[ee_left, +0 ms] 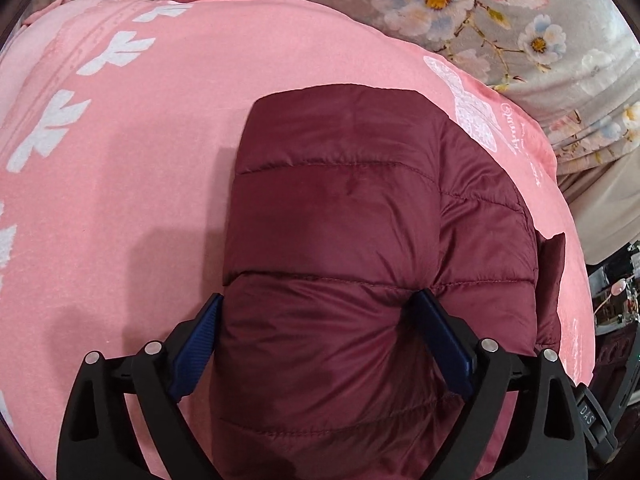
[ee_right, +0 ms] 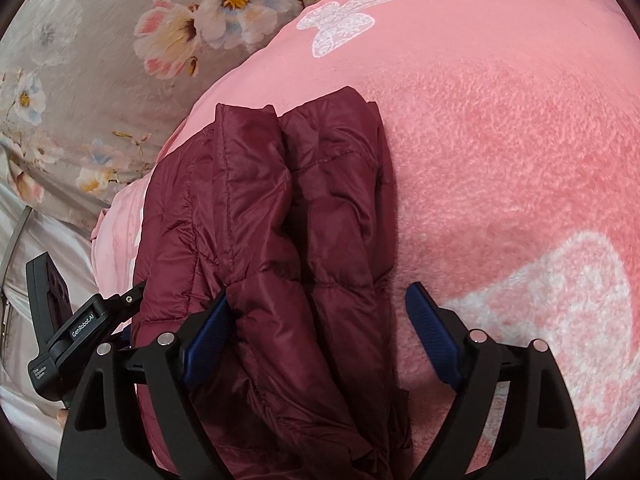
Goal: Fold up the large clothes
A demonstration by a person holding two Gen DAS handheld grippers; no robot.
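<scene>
Maroon quilted puffer jacket (ee_left: 352, 216), folded, lying on a pink fleece blanket (ee_left: 140, 168) with white prints. Left gripper (ee_left: 318, 310) jaws spread, jacket bulging between the blue pads; right gripper (ee_right: 316, 300) likewise parted over the jacket's edge. Beyond the blanket: grey floral bedsheet (ee_left: 500, 12), cluttered room edge.

The maroon jacket's (ee_left: 340, 208) near end runs off both views' bottom edges.
</scene>
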